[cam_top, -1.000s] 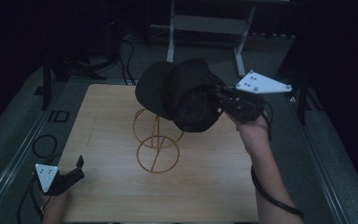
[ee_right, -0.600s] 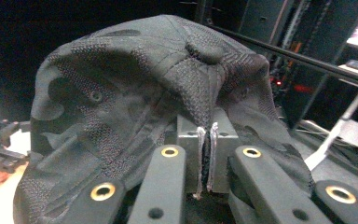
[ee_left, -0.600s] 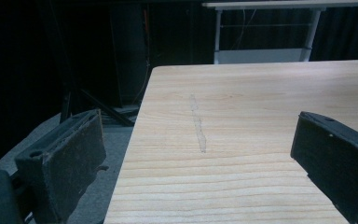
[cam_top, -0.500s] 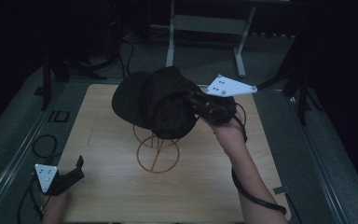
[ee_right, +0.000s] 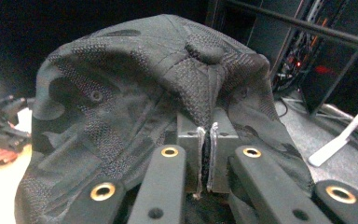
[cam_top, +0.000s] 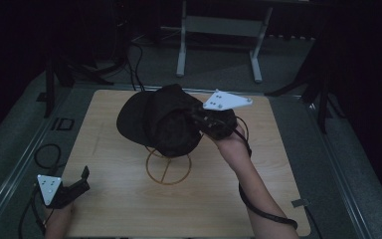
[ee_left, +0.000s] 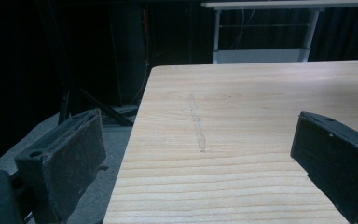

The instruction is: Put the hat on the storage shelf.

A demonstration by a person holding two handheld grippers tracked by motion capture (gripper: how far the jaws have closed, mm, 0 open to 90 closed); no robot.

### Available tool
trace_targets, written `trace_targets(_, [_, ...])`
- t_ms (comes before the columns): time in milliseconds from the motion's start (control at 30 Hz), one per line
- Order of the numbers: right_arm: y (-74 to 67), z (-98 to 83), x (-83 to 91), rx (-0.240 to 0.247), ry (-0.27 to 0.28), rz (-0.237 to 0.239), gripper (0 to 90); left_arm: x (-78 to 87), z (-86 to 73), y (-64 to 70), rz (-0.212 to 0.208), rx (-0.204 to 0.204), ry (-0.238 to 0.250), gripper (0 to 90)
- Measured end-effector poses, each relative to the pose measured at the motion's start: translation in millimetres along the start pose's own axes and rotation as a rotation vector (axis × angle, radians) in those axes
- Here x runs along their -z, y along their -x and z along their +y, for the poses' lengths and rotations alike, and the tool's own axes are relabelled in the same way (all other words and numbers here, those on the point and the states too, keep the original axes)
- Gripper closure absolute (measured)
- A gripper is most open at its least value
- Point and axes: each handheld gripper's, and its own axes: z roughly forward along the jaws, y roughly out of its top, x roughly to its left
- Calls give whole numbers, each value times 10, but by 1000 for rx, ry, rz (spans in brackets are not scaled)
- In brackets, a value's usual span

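my right claw [ee_right: 207, 154]: clenched on the fabric of the black cap [ee_right: 168, 93], jaws pressed together with a fold of cloth between them; in the high view it sits at the cap's right side [cam_top: 206, 122], my hand behind it.
cap look: dark, with patches of dotted mesh weave, stitched seams meeting at a round button on top, a small eyelet on one panel; crown slumped and creased where i pinch it.
cap place: held up over the wire stand [cam_top: 168, 167], brim [cam_top: 132, 117] pointing to the table's left, crown hanging just above the stand's ring.
my left claw [cam_top: 77, 184]: released, jaws wide apart with bare wood between them; it rests low at the table's near left corner [ee_left: 200, 140].
edges: the wooden table [cam_top: 278, 164] ends just left of my left claw, dark floor below it.
open room: bare wood all around the stand, widest to the right and toward the near edge; my two claws are well apart.
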Motion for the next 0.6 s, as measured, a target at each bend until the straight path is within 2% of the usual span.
trace_targets(100, [7,-55,-30,-6,-16,1,862,0,0,2,-1,-2,1,34])
trace_targets(167, [11,-145,-78,-19,-32,12,862,0,-1,3,-1,-1,0,34])
trace_targets(333, [-1,-239,-132,-31,-52,36,858,-1,0,0,-2,-2,-2,34])
trace_targets(467, [-5,-275,-136,-37,-42,37,853,0,0,-1,-3,-5,-3,34])
trace_targets(533, [-3,-302,-142,-39,-44,43,798,-1,1,-2,-4,-5,-5,34])
trace_targets(567, [-3,-302,-142,-39,-44,43,798,-1,1,-2,-4,-5,-5,34])
trace_targets(600, [-7,-333,-163,-39,-55,44,754,0,1,-3,-4,-4,-5,34])
